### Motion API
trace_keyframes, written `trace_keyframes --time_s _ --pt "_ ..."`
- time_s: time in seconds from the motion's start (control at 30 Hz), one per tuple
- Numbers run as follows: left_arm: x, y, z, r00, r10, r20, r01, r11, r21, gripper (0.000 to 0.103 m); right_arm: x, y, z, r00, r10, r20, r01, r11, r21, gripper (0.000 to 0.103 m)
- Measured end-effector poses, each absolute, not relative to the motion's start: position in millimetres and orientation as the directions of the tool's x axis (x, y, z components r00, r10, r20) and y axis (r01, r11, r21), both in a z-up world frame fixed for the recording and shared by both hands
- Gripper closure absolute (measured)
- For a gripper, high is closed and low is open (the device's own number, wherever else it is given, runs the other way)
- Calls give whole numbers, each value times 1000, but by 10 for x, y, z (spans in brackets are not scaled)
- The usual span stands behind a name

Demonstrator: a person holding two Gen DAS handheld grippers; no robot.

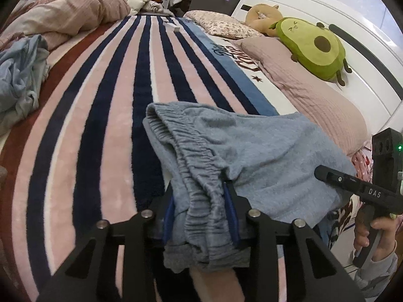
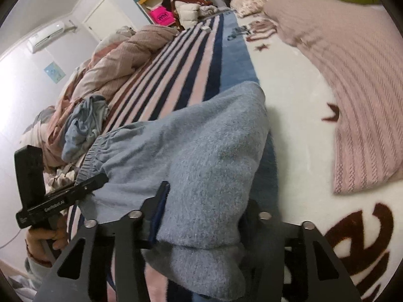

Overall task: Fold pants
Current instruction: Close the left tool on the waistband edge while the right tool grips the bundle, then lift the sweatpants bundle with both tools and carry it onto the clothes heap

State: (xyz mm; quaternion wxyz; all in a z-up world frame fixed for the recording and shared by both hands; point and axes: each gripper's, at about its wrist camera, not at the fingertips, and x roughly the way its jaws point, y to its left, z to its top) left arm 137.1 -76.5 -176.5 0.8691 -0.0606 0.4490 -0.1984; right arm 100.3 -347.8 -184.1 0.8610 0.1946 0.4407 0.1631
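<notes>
Grey-blue fleece pants [image 1: 252, 146] hang stretched between my two grippers above the striped bed blanket. My left gripper [image 1: 201, 201] is shut on the gathered elastic waistband [image 1: 199, 176], which bunches between its blue-padded fingers. My right gripper [image 2: 204, 201] is shut on another part of the pants [image 2: 201, 151], with the cloth draped over both fingers and hiding the tips. The right gripper also shows in the left wrist view [image 1: 352, 183], at the pants' right edge. The left gripper also shows in the right wrist view [image 2: 63, 198], at the waistband.
The striped pink, navy and white blanket [image 1: 113, 100] covers the bed. A crumpled light blue garment [image 1: 20, 80] and a pink duvet [image 1: 63, 17] lie at the left. Pink pillows [image 1: 314, 95], an avocado plush [image 1: 312, 47] and the white headboard [image 1: 365, 37] are at the right.
</notes>
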Motion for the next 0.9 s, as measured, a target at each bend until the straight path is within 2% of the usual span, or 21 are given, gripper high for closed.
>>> trace_keyframes --time_s 0.27,0.9 --pt "1064 -563 -1526 568 -368 -736 276 928 -251 76 838 -3314 -1697 556 500 -664 -163 849 503 72" --pt "305 207 -933 730 -307 -611 199 950 -240 78 437 -2449 -1217 534 567 -627 -319 822 472 73"
